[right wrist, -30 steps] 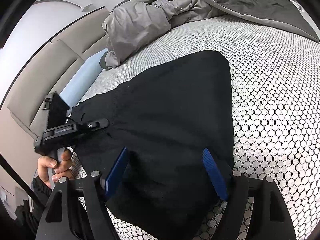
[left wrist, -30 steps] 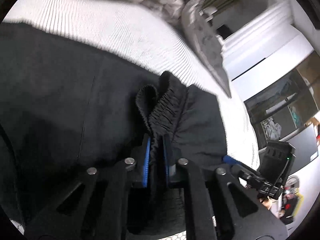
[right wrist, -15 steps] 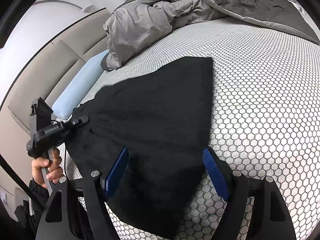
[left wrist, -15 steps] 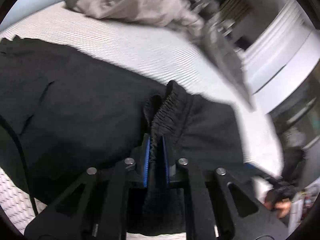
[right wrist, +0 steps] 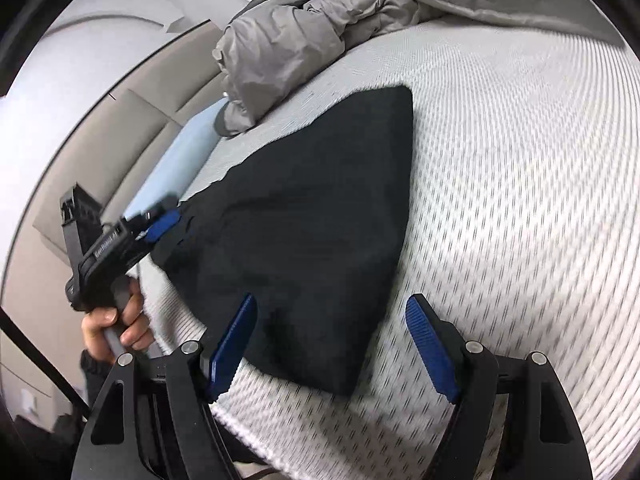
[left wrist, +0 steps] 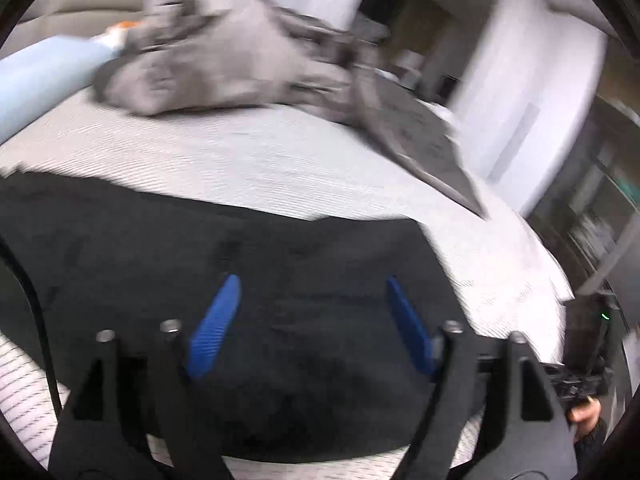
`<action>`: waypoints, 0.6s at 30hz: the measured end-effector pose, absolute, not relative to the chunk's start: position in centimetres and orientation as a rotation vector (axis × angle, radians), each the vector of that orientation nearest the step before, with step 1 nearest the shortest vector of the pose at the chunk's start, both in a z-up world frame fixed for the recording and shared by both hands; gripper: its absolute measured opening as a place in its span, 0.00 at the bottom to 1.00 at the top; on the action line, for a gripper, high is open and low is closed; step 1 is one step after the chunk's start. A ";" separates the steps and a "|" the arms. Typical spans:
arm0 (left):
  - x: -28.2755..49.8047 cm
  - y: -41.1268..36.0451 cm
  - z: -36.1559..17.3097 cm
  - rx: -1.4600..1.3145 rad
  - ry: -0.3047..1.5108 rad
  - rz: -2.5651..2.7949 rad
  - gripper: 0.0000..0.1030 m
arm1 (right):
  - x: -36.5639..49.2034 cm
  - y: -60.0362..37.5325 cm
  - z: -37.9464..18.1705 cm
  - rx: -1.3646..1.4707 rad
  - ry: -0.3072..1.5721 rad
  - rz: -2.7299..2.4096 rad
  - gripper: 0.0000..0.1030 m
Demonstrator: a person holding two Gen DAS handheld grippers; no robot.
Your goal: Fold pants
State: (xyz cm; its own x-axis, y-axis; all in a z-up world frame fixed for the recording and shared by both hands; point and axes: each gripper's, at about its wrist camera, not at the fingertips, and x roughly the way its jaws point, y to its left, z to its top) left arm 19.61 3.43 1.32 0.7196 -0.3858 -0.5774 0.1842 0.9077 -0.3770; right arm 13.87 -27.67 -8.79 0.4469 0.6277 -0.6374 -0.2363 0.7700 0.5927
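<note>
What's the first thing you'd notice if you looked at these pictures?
The black pants stand out first, folded into a dark slab in the middle of the white mattress. Behind them, a crumpled grey duvet is heaped near the headboard. Up close, the blue pads of the right gripper stand apart over the pants' near corner.

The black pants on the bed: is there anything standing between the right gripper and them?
Nothing visible does. The right gripper is open just above the near edge of the black pants, with only bare mattress around. The grey duvet lies far behind.
</note>
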 end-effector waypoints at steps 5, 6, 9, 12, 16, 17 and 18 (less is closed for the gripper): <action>20.6 -4.8 0.1 -0.183 0.811 -0.519 0.78 | 12.7 -27.8 -9.4 0.550 0.971 0.568 0.72; 20.8 -6.2 -0.6 -0.167 0.846 -0.534 0.78 | 12.9 -27.9 -9.4 0.565 0.973 0.564 0.67; 21.9 -8.7 -2.8 -0.136 0.945 -0.491 0.78 | 13.2 -28.5 -10.4 0.608 1.014 0.523 0.19; 22.6 -8.7 -3.9 -0.167 0.965 -0.431 0.78 | 12.1 -28.8 -10.2 0.665 0.987 0.543 0.07; 22.9 -8.8 -3.8 -0.151 0.954 -0.400 0.78 | 9.7 -27.8 -9.1 0.639 0.955 0.560 0.06; 23.0 -8.8 -3.8 -0.152 0.949 -0.392 0.78 | 9.1 -27.3 -9.3 0.587 0.957 0.538 0.06; 22.9 -8.9 -3.5 -0.152 0.949 -0.387 0.78 | 8.8 -26.9 -9.7 0.565 0.968 0.520 0.06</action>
State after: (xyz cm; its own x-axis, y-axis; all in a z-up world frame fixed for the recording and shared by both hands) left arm 22.93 -8.92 -3.48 0.5204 -0.3871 -0.7612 0.2550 0.9211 -0.2941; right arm 8.84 -26.90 -9.73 0.4692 0.6379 -0.6107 -0.1569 0.7408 0.6532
